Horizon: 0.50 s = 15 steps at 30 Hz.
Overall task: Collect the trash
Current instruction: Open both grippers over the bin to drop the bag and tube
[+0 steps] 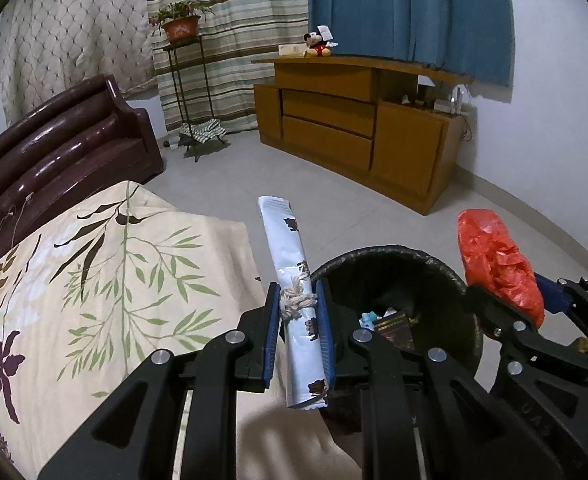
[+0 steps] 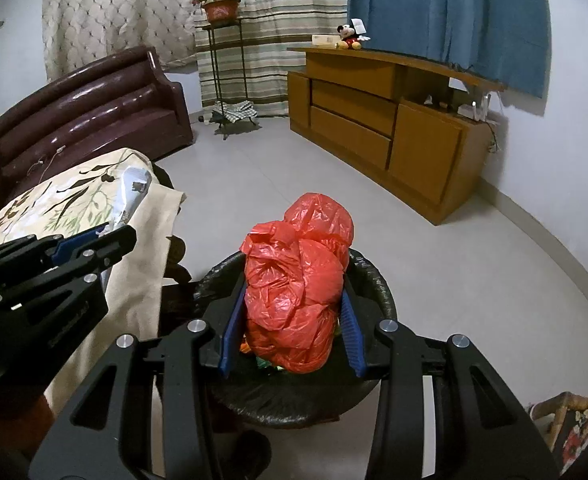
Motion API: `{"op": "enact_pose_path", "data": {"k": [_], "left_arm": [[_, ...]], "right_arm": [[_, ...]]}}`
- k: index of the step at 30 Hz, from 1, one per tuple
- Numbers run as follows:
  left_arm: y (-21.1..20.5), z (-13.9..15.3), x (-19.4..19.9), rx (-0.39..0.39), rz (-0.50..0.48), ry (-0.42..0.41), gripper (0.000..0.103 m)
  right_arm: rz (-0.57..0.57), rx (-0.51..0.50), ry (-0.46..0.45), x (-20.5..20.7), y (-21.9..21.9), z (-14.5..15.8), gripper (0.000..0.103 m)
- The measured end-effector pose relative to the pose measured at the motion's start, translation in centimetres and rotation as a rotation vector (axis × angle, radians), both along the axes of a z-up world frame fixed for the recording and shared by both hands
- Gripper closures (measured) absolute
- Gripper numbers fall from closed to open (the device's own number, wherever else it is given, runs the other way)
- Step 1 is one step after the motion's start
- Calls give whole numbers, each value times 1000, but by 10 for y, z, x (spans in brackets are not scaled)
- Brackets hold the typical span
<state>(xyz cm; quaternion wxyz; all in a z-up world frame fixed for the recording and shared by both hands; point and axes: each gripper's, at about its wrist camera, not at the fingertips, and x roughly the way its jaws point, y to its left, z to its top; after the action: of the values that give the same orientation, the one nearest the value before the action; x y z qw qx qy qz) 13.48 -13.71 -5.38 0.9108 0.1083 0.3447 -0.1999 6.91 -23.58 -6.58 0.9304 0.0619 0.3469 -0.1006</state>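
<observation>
My left gripper (image 1: 298, 316) is shut on a rolled pale-blue wrapper (image 1: 290, 264) tied with string, held upright just left of the bin's rim. The black-lined trash bin (image 1: 446, 268) stands on the floor with scraps inside. A crumpled red plastic bag (image 2: 298, 280) sits pinched between the blue pads of my right gripper (image 2: 292, 332), directly over the bin (image 2: 374, 276). In the left wrist view the red bag (image 1: 494, 264) and right gripper (image 1: 510, 304) hover at the bin's right rim. The left gripper (image 2: 82, 240) shows at the left of the right wrist view.
A table under a floral cloth (image 1: 106, 280) lies left of the bin. A dark maroon sofa (image 2: 94, 108) stands behind it. A wooden cabinet (image 1: 354, 128) with a plush toy (image 1: 318, 44), a plant stand (image 1: 186, 92) and curtains line the far wall. A chair corner (image 2: 574, 420) sits low right.
</observation>
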Motion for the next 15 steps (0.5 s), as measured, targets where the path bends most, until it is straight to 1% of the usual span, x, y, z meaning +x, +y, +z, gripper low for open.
{"op": "enact_pose_path", "data": {"k": [6,7,9,10,11,12,15], "left_arm": [[-10,-3,6,8,-2,-1,84],[-11,-3,6,10,-2,-3,84],[-13,-5,6,16,-7,-2,79],[-14,-6,6,21,-6,4,67],[-13,-6,6,18,-4,7,51],[-13,-5,8,14,-1,7,47],[-11,-4,9,11,8,4,45]], "right_arm": [[-10,5,1,11,-5,-1,62],[-11,4,0,13,-6,-2,61],[-14,2,-2,13,-5,-4,57],[-20,0,-4,13,-6,-4,49],[-23,1,-8,12,-6,-5,47],[-27,2,-11,12,-7,-5,47],[-39,7,-11,10,-8,-7,47]]}}
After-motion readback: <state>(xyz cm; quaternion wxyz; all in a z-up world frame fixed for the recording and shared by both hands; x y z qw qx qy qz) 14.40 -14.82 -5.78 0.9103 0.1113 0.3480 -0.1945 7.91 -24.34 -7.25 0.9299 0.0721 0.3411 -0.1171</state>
